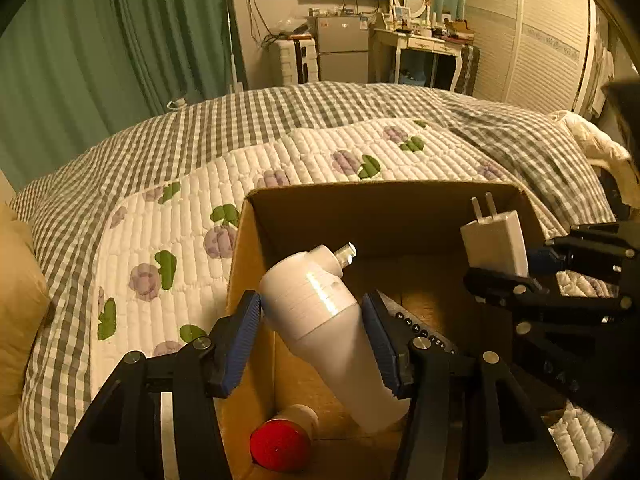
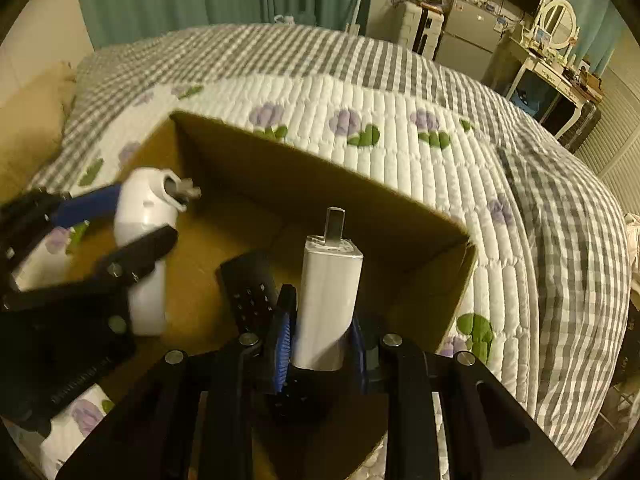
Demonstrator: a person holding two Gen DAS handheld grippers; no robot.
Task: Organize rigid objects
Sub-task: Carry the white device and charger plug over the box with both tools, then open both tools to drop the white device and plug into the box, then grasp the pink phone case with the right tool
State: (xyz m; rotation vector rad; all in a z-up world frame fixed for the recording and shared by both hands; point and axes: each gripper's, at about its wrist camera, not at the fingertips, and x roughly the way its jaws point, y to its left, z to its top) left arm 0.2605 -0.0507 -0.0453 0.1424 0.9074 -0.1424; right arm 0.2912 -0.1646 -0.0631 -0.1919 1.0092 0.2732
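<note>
My left gripper (image 1: pixel 316 320) is shut on a white spray bottle (image 1: pixel 320 312) with a clear nozzle, held tilted over the open cardboard box (image 1: pixel 360 192). The bottle also shows in the right wrist view (image 2: pixel 146 248). My right gripper (image 2: pixel 320 332) is shut on a white plug charger (image 2: pixel 326 304), prongs pointing up, above the box (image 2: pixel 320 164). In the left wrist view the charger (image 1: pixel 496 240) sits at the box's right side. A black remote (image 2: pixel 250 288) lies on the box floor; it also shows in the left wrist view (image 1: pixel 424 332).
A bottle with a red cap (image 1: pixel 280 440) lies in the box's near corner. The box rests on a bed with a floral quilt (image 1: pixel 240 184) and a checked cover (image 2: pixel 560 200). A tan pillow (image 1: pixel 16 312) lies at the left. A fridge (image 1: pixel 344 52) and a dressing table (image 1: pixel 424 44) stand beyond.
</note>
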